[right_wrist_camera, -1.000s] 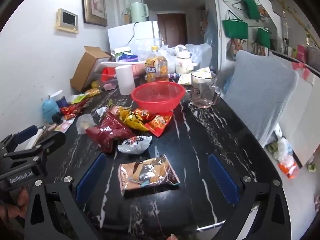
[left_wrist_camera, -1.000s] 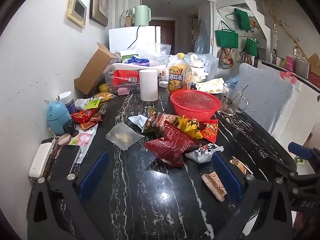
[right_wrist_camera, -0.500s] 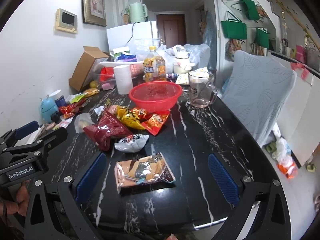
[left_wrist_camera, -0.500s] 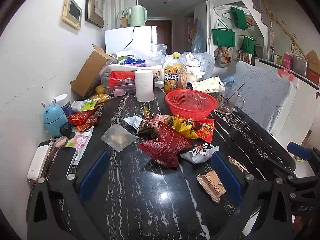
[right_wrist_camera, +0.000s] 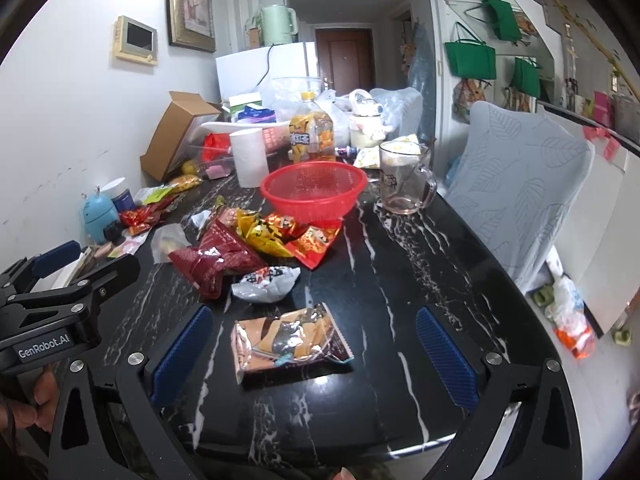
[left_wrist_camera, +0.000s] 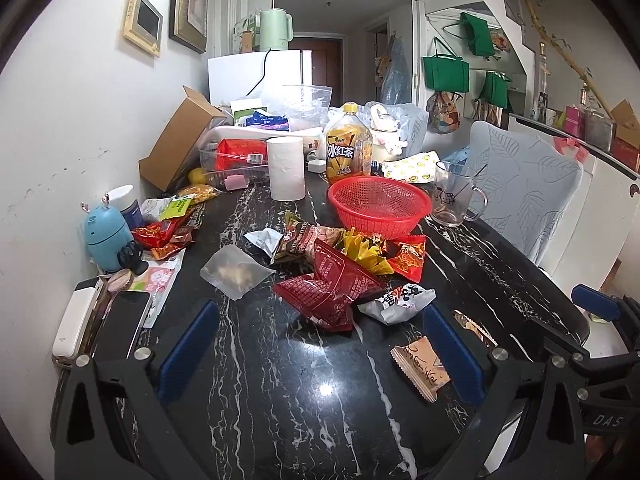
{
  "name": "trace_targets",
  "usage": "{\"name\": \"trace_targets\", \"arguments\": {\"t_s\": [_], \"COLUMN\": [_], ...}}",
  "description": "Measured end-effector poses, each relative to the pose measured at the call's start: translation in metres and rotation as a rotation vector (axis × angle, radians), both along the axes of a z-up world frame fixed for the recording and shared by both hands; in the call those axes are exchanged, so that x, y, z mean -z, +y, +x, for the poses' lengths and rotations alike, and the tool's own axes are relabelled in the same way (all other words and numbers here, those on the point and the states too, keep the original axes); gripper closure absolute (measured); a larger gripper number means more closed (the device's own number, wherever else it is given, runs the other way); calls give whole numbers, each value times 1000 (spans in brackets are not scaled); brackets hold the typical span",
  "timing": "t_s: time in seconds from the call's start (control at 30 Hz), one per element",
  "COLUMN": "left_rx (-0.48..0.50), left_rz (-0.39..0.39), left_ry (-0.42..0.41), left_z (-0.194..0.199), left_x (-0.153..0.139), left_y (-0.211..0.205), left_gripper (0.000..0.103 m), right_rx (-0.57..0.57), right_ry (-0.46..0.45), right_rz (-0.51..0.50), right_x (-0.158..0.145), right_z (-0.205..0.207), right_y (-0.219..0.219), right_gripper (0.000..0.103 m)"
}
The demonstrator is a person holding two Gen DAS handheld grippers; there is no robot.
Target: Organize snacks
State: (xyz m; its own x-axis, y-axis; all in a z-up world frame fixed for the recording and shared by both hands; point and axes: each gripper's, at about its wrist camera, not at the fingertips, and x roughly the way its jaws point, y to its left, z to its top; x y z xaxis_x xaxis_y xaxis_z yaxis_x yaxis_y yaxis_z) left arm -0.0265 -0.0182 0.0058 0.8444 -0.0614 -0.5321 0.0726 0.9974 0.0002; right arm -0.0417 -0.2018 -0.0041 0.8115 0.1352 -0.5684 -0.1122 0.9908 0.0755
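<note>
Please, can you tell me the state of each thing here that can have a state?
Left tool: open, holding nothing.
Right tool: open, holding nothing.
Red basket: upright, empty.
Glass mug: upright.
Tea bottle: upright, cap on.
Cardboard box: tipped, flap open.
Brown snack pack: flat on table.

1. The worktop (left_wrist_camera: 280, 400) is black stone with white veins, and a ceiling light reflects on it.
2. On the left is a white wall (left_wrist_camera: 60, 128) with a framed picture (left_wrist_camera: 189, 2) and a small wall panel (left_wrist_camera: 143, 22).
3. A white fridge (left_wrist_camera: 256, 76) stands at the far end, and behind it a brown door (right_wrist_camera: 344, 58).
4. A pale blue chair (right_wrist_camera: 520, 184) stands on the right.
5. Green bags (left_wrist_camera: 446, 74) hang on the right wall.
</note>
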Motion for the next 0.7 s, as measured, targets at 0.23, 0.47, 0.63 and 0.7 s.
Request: {"name": "trace_targets", "arguments": {"t_s": [0.23, 0.47, 0.63, 0.7], "left_rx": [2, 9, 15, 16], "left_rz": [1, 3, 7, 7], "left_ry": [0, 0, -2, -1], "left_z": [0, -1, -3, -4], "left_x": [0, -1, -1, -1], "left_y": [0, -1, -4, -4], "left_gripper": [0, 0, 0, 0], "right_rx": [-3, -10, -17, -17], "right_ry": [1, 2, 3, 2], "right_rz": [-1, 0, -4, -4], "right_x": [1, 1, 2, 2], "right_z": [-1, -2, -4, -4], "right_y": [1, 2, 3, 3], "right_gripper": [0, 0, 0, 0]}}
